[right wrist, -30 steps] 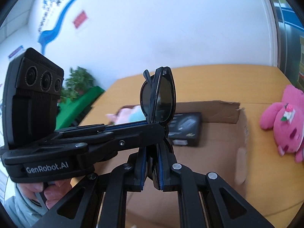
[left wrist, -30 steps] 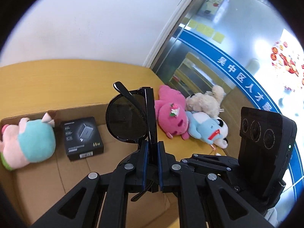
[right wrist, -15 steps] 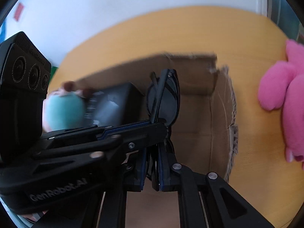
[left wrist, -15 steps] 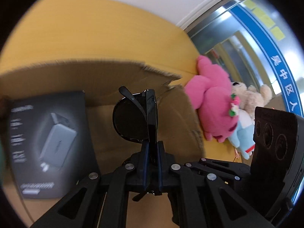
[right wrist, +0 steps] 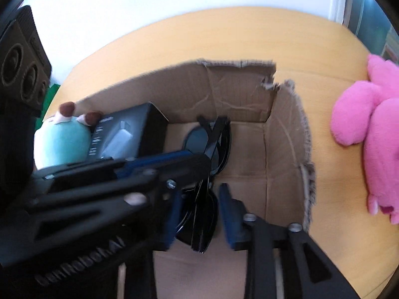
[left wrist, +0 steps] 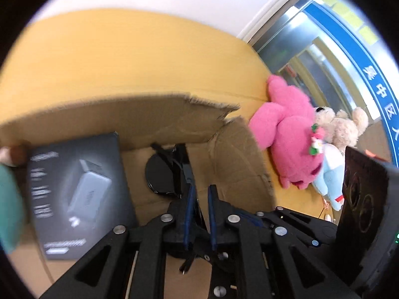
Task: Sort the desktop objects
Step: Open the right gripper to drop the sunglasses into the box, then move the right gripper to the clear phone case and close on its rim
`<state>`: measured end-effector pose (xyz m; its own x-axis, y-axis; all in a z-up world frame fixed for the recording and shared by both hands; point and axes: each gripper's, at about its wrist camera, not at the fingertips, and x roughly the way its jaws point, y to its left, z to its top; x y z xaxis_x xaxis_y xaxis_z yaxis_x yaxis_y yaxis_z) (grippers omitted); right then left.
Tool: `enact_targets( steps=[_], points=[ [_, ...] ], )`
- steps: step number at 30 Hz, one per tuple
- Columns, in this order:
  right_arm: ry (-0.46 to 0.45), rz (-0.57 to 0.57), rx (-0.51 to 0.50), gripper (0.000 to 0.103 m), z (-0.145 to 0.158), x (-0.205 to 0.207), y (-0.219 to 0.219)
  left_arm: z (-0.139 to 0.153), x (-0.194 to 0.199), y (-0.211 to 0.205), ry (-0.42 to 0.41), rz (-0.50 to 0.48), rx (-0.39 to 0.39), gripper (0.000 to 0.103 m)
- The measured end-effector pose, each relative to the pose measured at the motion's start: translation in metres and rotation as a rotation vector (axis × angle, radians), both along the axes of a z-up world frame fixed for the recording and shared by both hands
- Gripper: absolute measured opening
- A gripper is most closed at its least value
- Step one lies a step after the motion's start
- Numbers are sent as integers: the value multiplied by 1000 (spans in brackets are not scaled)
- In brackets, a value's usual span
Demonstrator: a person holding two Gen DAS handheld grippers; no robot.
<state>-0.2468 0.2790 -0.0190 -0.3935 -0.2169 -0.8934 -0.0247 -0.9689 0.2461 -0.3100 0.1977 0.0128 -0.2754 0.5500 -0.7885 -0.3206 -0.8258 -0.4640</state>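
I see the folded black sunglasses [right wrist: 207, 164] down inside the torn cardboard box [right wrist: 286, 144], close to its back wall and just beside the black charger box [right wrist: 124, 134]. My right gripper [right wrist: 199, 219] has its blue pads spread, standing apart on either side of the frame, while the left gripper [left wrist: 199, 199] shows a narrow gap between its pads; whether it still pinches the frame I cannot tell. A pink plush [left wrist: 289, 134] lies on the table outside.

Left tool [right wrist: 199, 172] hides sunglasses [right wrist: 212, 144] mid; box txt blurred.
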Motion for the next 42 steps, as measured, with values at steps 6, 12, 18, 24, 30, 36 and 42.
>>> enact_targets(
  steps=[6, 12, 18, 24, 30, 36, 42],
  points=[
    [231, -62, 168, 89, 62, 68, -9, 75, 74, -38, 300, 14, -55, 40],
    [447, -34, 249, 103, 104, 176, -29, 140, 194, -93, 627, 195, -86, 81],
    [602, -49, 261, 103, 120, 270, -73, 151, 293, -122, 715, 249, -109, 82],
    [624, -43, 254, 103, 118, 321, -100, 133, 359, -133, 732, 239, -182, 82],
    [581, -9, 240, 103, 98, 342, -118, 113, 379, -151, 656, 214, -139, 82],
    [454, -2, 108, 103, 58, 345, -112, 66, 380, -167, 514, 215, -140, 82],
    [306, 52, 6, 103, 8, 342, -111, 20, 366, -184, 367, 237, -139, 81]
  ],
)
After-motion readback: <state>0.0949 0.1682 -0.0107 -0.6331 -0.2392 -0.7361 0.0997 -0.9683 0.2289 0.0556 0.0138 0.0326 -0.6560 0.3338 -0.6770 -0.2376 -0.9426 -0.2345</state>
